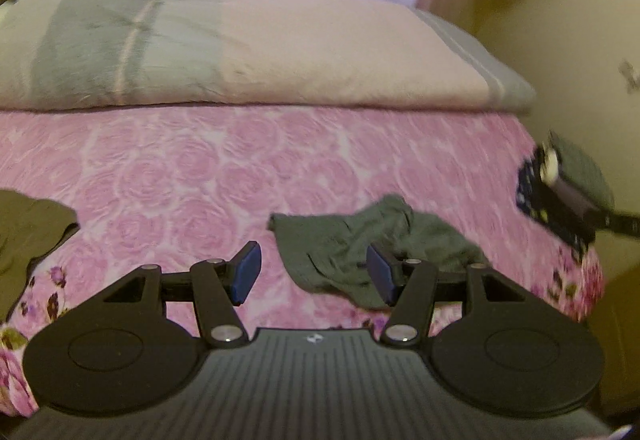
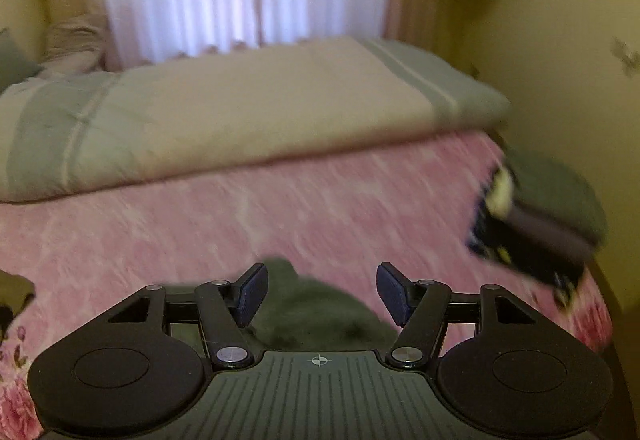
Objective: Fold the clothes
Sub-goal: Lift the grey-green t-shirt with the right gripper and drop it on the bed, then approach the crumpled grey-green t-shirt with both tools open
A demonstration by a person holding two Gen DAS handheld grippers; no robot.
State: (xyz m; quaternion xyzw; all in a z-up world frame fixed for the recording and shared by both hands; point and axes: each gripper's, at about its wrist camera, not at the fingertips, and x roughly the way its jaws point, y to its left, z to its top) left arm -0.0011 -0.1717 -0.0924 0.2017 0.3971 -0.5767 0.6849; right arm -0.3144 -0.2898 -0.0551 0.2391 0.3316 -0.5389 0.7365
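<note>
Spread left claw (image 1: pixel 314 274) above grey garment (image 1: pixel 348 244)

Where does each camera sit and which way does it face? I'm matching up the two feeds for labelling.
Left wrist: on the left gripper, facing forward across the pink bedspread toward the folded duvet and curtains; its own open jaws show, over the grey garment.
Right wrist: on the right gripper, facing the same way; its own open jaws show, and the picture is blurred.
Shared: bedspread, duvet, curtains, grey garment, and the folded stack at the bed's right edge.
</note>
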